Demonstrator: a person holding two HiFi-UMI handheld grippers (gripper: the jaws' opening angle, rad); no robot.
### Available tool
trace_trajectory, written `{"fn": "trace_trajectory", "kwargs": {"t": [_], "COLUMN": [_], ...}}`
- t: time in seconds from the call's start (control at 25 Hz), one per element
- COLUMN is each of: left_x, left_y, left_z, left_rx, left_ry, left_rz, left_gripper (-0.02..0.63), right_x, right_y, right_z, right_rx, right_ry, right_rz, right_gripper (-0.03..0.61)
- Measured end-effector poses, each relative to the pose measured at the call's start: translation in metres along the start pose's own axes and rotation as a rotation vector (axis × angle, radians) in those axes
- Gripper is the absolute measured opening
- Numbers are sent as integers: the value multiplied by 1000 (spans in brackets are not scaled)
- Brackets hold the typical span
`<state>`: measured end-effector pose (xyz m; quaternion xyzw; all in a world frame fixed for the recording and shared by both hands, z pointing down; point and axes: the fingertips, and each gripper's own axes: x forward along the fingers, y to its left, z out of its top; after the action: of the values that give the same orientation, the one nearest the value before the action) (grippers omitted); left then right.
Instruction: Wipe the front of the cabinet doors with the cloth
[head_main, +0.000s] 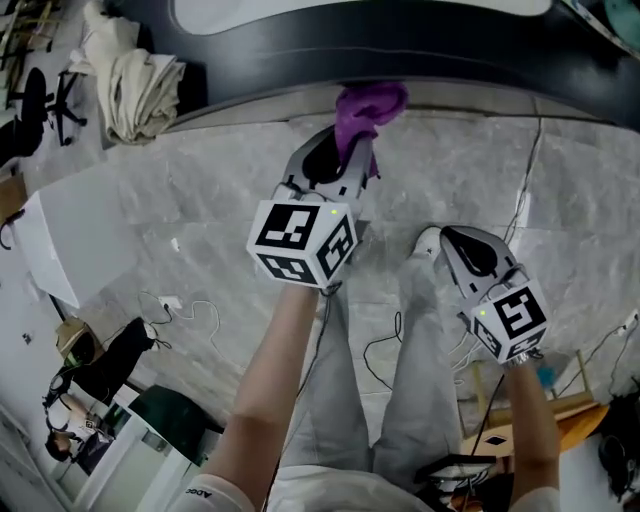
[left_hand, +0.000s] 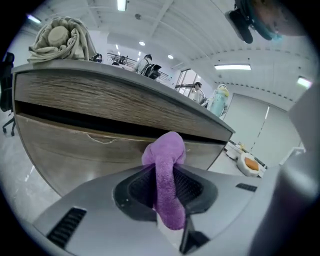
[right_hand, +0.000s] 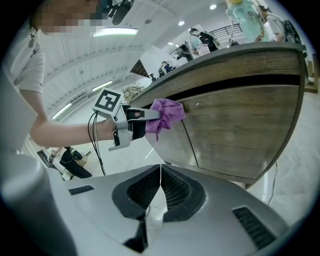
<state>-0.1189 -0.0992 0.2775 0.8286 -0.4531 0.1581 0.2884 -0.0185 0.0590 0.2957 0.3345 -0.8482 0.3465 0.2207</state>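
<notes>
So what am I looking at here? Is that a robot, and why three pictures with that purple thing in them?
No robot arm here: a person holds a two-jaw gripper in each hand. The head view comes from a camera on the person's head, looking steeply down at the floor. The other two come from cameras riding on each gripper, looking along its jaws. The left gripper is shut on a purple cloth and holds it against the wooden cabinet door. The right gripper is away from the cabinet, jaws together with nothing between them; its view shows the left one from the side. The cubes with square markers are part of the grippers. On the cabinet's top lies a crumpled beige fabric bundle.
</notes>
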Motion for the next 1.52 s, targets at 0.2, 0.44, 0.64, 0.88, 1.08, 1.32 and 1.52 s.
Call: {"fn": "trace_trajectory", "kwargs": {"t": [0.2, 0.44, 0.64, 0.88, 1.08, 1.32, 1.52], "left_x": [-5, -42, -81, -122, -149, -144, -100], "left_y": [51, 115, 174, 238, 275, 231, 140], "left_z": [15, 25, 31, 33, 30, 12, -5], "left_rx": [-39, 18, -4, -43, -48, -7, -2], "left_ry": [-22, 5, -2, -31, -62, -66, -38], "left_rz": [-20, -58, -5, 116, 273, 313, 224], "left_gripper": [86, 86, 86, 86, 86, 86, 86], "right_x": [35, 95, 138, 160, 155, 116, 68], "right_y": [14, 72, 130, 169, 169, 130, 94], "right_z": [5, 23, 44, 51, 43, 12, -6], "right_rx": [26, 56, 23, -8, -32, -22, -24], "right_ry": [-23, -55, -56, -47, -28, -18, -1], "right_rz": [-62, -63, -5, 54, 87, 76, 60], "right_gripper": [28, 27, 26, 26, 28, 26, 26]}}
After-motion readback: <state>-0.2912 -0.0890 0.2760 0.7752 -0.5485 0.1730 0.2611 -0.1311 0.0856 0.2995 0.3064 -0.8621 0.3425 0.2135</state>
